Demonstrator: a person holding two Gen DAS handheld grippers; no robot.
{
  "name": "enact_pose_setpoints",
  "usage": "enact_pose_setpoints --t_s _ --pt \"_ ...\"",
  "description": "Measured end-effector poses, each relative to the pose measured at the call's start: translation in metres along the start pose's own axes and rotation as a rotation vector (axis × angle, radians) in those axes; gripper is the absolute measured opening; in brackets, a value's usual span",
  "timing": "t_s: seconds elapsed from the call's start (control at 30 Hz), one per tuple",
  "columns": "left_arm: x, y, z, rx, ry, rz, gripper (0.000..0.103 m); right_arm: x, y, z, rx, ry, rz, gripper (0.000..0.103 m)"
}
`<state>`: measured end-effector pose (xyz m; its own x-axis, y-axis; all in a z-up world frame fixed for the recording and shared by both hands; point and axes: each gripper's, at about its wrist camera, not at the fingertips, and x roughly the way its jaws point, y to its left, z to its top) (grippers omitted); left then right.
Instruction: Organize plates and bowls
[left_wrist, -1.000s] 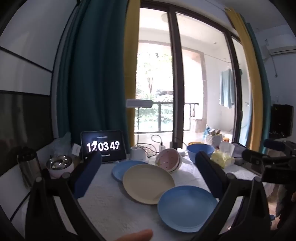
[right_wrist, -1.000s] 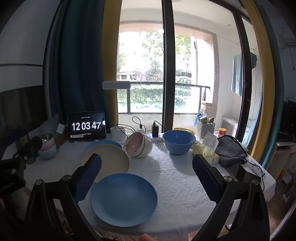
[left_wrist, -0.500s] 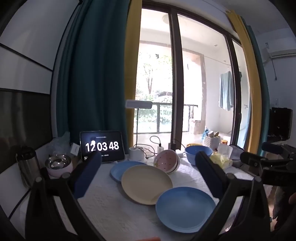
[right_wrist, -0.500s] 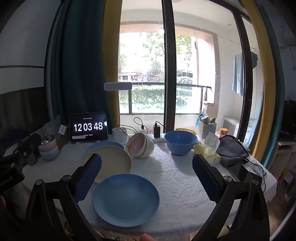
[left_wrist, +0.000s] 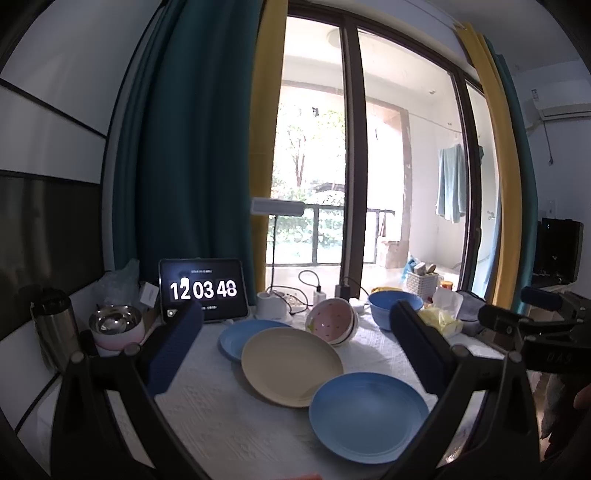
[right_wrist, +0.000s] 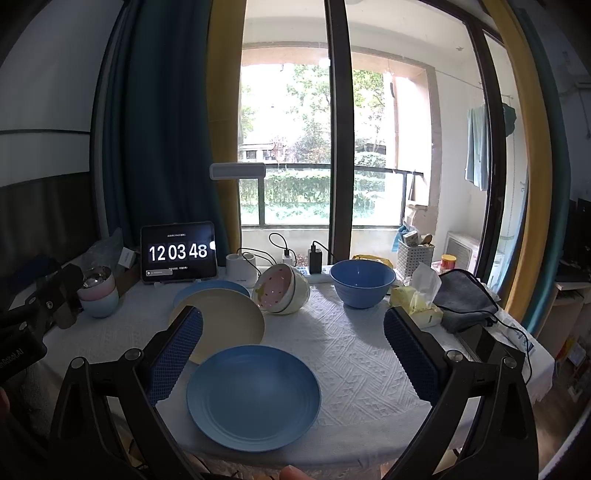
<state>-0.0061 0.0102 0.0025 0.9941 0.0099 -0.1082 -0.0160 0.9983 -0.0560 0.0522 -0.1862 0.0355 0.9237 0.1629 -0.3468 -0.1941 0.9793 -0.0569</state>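
On the white-clothed table (right_wrist: 354, 354) lie three plates: a near blue plate (right_wrist: 254, 397) (left_wrist: 367, 415), a cream plate (right_wrist: 229, 321) (left_wrist: 291, 363) overlapping a far blue plate (right_wrist: 210, 288) (left_wrist: 240, 332). A pink-and-white bowl (right_wrist: 282, 290) (left_wrist: 332, 325) lies tipped on its side behind them. A deep blue bowl (right_wrist: 362, 282) (left_wrist: 391, 306) stands upright further right. My right gripper (right_wrist: 293, 354) is open above the near blue plate, holding nothing. My left gripper (left_wrist: 295, 350) is open and empty over the cream plate.
A tablet clock (right_wrist: 179, 254) stands at the back left, with a lamp base (right_wrist: 240, 266), chargers and cables beside it. Stacked pastel bowls (right_wrist: 99, 295) and a steel flask (left_wrist: 55, 328) sit at the left. A tissue pack (right_wrist: 417, 302) and grey cloth (right_wrist: 465, 299) occupy the right.
Both views have shifted only slightly; the dishes sit a little lower and nearer. Nothing on the table has moved and both grippers stay open.
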Motion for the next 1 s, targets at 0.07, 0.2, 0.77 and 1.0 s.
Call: enact_pose_setpoints --t_s 0.07,0.2,0.77,1.0 --pt "-0.0001 -0.0001 -0.0001 0.000 0.000 0.000 0.102 -0.0005 0.0001 0.0000 0.001 -0.001 0.001 0.101" --pt "0.0000 -0.0001 -0.0002 0.000 0.000 -0.001 0.102 -0.0005 0.0002 -0.0001 0.001 -0.002 0.002 0.101" --pt "-0.0008 -0.0004 0.0001 0.007 0.004 -0.008 0.102 -0.0009 -0.0005 -0.0006 0.004 -0.006 0.005 0.101" --pt "-0.0010 0.0000 0.0005 0.005 0.004 -0.011 0.102 -0.0009 0.0006 0.0001 0.003 -0.008 0.004 0.101"
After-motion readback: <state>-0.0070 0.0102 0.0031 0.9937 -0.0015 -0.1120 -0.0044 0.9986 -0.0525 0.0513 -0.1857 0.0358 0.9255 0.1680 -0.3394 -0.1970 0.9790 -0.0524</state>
